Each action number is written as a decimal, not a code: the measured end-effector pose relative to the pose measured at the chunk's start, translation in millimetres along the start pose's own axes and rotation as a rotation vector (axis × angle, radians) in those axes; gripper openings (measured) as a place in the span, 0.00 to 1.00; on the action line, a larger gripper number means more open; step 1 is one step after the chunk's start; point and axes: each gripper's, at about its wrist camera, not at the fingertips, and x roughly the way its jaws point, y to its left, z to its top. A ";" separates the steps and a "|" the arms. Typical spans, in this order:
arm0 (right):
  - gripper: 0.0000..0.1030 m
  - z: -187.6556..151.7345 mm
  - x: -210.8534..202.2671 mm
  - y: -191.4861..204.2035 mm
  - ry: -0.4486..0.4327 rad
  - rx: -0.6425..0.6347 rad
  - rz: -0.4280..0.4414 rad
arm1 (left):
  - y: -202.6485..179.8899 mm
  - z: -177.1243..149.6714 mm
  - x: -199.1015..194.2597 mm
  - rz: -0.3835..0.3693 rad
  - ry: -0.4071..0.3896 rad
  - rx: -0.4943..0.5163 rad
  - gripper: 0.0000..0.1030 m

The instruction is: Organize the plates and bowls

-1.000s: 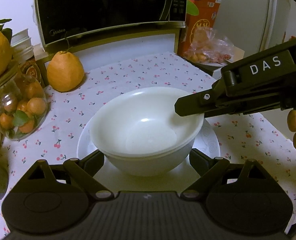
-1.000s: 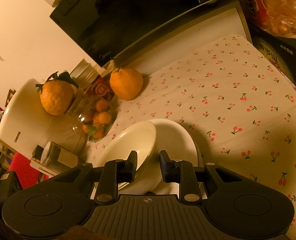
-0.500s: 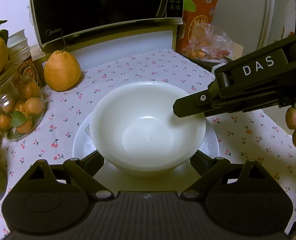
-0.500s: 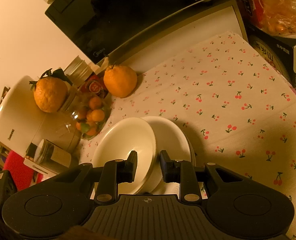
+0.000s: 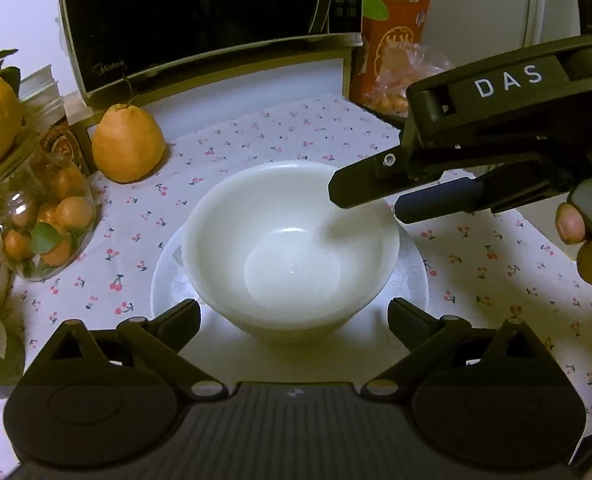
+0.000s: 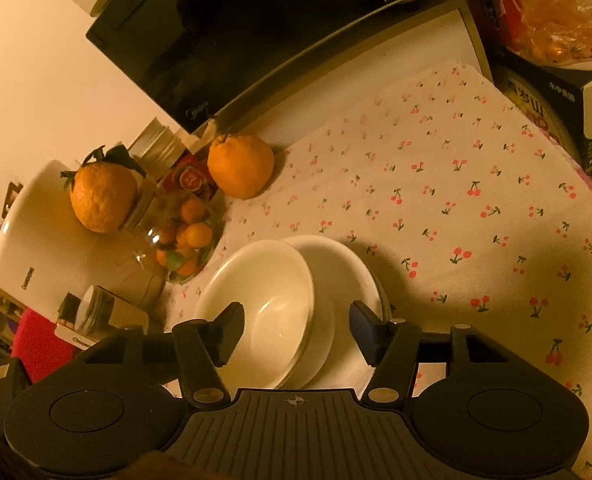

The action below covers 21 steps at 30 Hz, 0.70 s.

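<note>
A white bowl (image 5: pixel 292 248) sits nested in another white bowl on a white plate (image 5: pixel 412 276) on the cherry-print cloth. My left gripper (image 5: pixel 294 320) is open, its fingers either side of the bowl's near wall, not touching. My right gripper (image 6: pixel 296 330) is open above the bowl's right rim; it shows from the side in the left wrist view (image 5: pixel 368 200). In the right wrist view the top bowl (image 6: pixel 264 304) sits off-centre in the lower bowl (image 6: pixel 344 276).
A microwave (image 5: pixel 200 20) stands at the back. A large orange fruit (image 5: pixel 128 144) lies in front of it. A glass jar of small oranges (image 5: pixel 44 220) stands left of the plate. A bag of oranges (image 5: pixel 408 80) and boxes are back right. A white appliance (image 6: pixel 56 248) is far left.
My right gripper was shut on the top bowl's rim; it has lowered the bowl into the other one and opened. The left gripper stayed open.
</note>
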 end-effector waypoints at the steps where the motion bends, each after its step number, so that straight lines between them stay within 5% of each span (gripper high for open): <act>1: 0.60 0.5 -1.1 -0.2 -0.004 0.005 -0.004 | 0.6 -0.3 -2.3 -0.003 -0.003 -0.004 0.98; 12: 0.71 -6.6 -30.0 7.1 -0.056 0.001 -0.055 | 4.6 -9.9 -32.6 0.012 -0.016 -0.020 0.99; 21: 0.71 -28.1 -53.5 13.9 -0.030 -0.083 -0.181 | 8.8 -18.6 -65.2 0.125 -0.029 -0.093 0.99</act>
